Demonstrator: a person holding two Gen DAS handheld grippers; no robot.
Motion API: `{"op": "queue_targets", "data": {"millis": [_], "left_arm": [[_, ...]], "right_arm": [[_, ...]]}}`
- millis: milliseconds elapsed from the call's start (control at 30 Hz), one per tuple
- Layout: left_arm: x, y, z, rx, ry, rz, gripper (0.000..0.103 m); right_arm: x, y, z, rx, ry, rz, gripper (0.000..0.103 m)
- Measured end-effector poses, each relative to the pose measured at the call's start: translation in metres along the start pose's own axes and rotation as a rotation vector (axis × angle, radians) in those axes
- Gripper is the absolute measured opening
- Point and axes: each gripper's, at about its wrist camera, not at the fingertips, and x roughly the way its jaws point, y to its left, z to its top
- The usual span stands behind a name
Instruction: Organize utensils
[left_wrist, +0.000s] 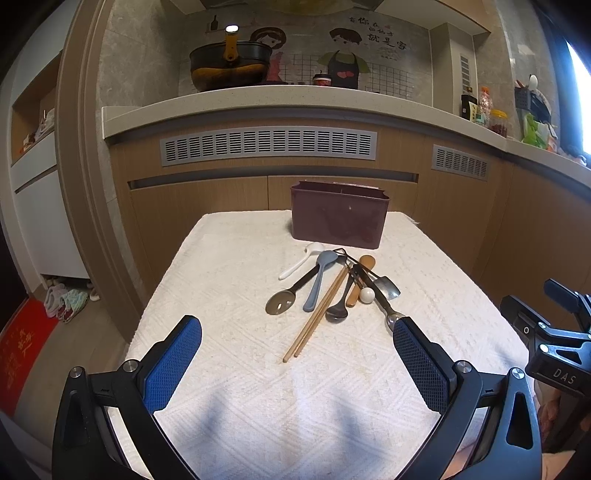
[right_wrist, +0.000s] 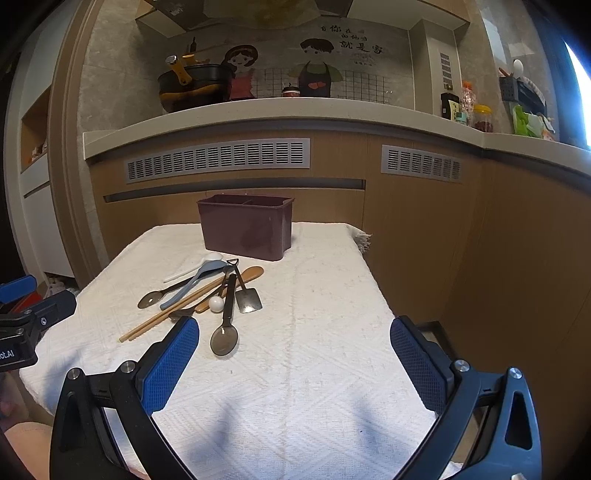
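Maroon bin (left_wrist: 340, 218); white diamond-weave cloth (left_wrist: 229, 280); grey-blue spoon (left_wrist: 320, 277); blue claw pads (left_wrist: 173, 365).

Left gripper (left_wrist: 297, 332) and right gripper (right_wrist: 294, 334) are both held level, side by side at the near edge, blue-padded fingers spread wide with nothing between them, pointing to the far side
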Motion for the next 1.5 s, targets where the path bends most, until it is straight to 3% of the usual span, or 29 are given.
{"op": "queue_targets", "data": {"millis": [1500], "left_arm": [[-0.0012, -0.0016, -0.0029, 0.001, 0.01, 0.002, 0.103]], "right_arm": [[-0.0012, -0.0033, -0.0019, 0.009, 0.008, -0.008, 0.103]]}}
